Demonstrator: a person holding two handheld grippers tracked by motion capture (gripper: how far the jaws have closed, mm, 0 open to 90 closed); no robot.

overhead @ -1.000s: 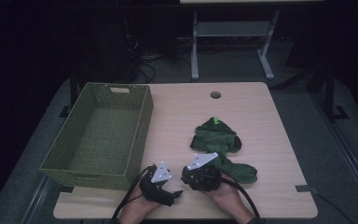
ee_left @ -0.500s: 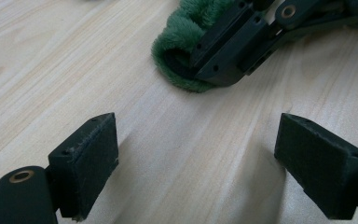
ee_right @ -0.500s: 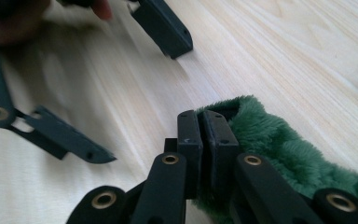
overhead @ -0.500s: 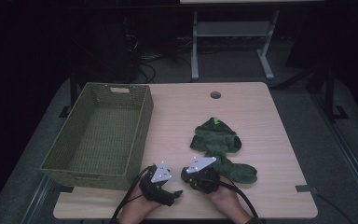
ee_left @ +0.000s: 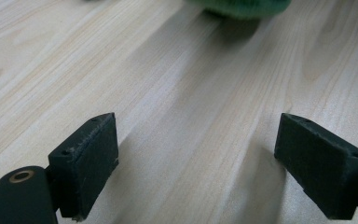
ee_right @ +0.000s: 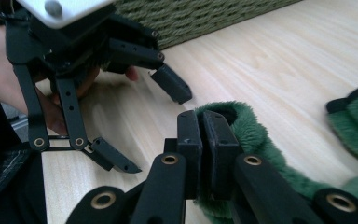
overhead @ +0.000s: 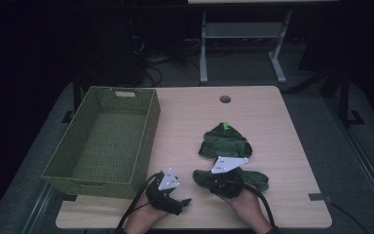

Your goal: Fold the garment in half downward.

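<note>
Two dark green fuzzy cloth pieces lie right of the table's middle: an upper one [overhead: 224,142] with a light green tag, and a lower one [overhead: 254,178] [ee_right: 256,140]. My right gripper [overhead: 205,179] [ee_right: 201,122] rests on the lower piece's left end, its pads pressed flat together, with fur under and around the tips. No cloth shows between the pads. Just to its left, my left gripper [overhead: 179,204] [ee_left: 196,168] [ee_right: 142,122] hangs open low over bare wood. The green cloth's edge [ee_left: 237,7] lies ahead of it.
A woven olive basket [overhead: 148,131] [ee_right: 200,18] stands on the left half of the wooden table [overhead: 268,112], nothing visible inside it. A cable hole [overhead: 225,99] sits near the far edge. Beyond the table are dark floor and a metal stand [overhead: 243,44].
The right gripper's grey plate has shifted slightly to the right. The left gripper and both cloth pieces have stayed in place.
</note>
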